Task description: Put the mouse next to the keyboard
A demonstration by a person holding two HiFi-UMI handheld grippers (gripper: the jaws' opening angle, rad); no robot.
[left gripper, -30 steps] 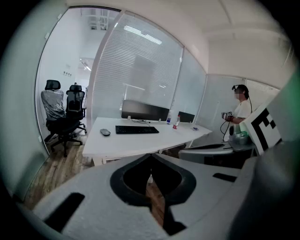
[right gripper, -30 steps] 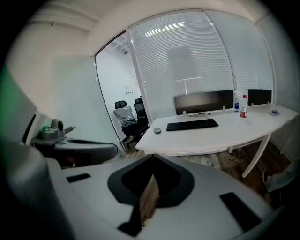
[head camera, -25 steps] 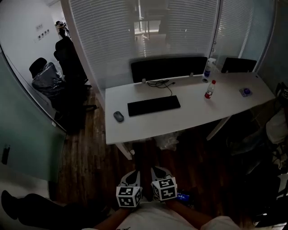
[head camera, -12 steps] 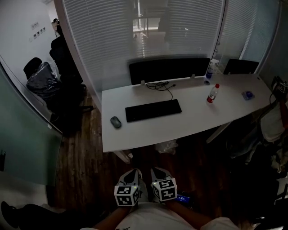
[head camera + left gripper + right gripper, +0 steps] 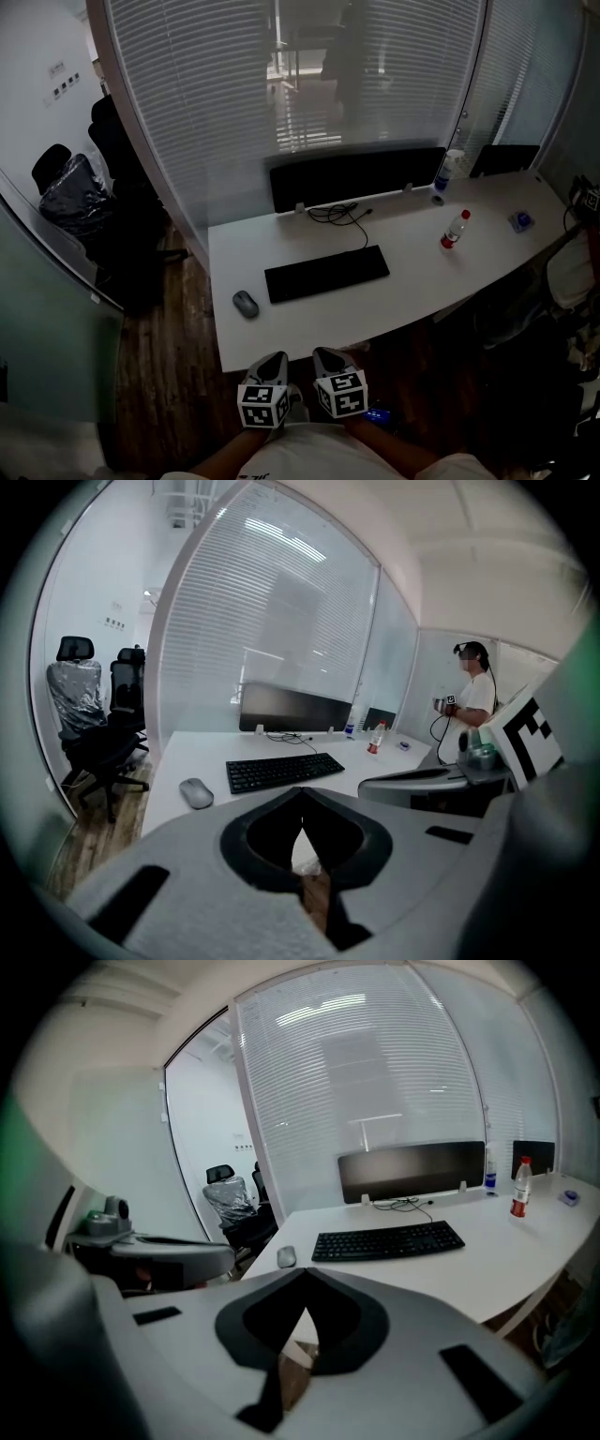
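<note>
A grey mouse [image 5: 246, 304] lies on the white desk [image 5: 403, 300], a short way left of the black keyboard [image 5: 326, 274] and apart from it. Both grippers are held close to my body, short of the desk's near edge. My left gripper [image 5: 275, 360] and right gripper [image 5: 325, 355] sit side by side, each shut with nothing between the jaws. In the left gripper view the mouse [image 5: 196, 793] and keyboard [image 5: 284, 772] lie ahead beyond the closed tips [image 5: 302, 795]. The right gripper view shows the mouse [image 5: 286, 1257] and keyboard [image 5: 388, 1240] past its own tips [image 5: 305, 1281].
A dark monitor [image 5: 356, 174] stands behind the keyboard with a cable [image 5: 336, 214] on the desk. A red-capped bottle [image 5: 455, 230], a spray bottle [image 5: 450, 170] and a small blue object [image 5: 522, 221] are on the right. Office chairs [image 5: 70, 192] stand left. A person [image 5: 473, 700] stands far right.
The desk has come nearer and now fills more of the head view, as I have stepped towards it. Both grippers stay shut and close to my body.
</note>
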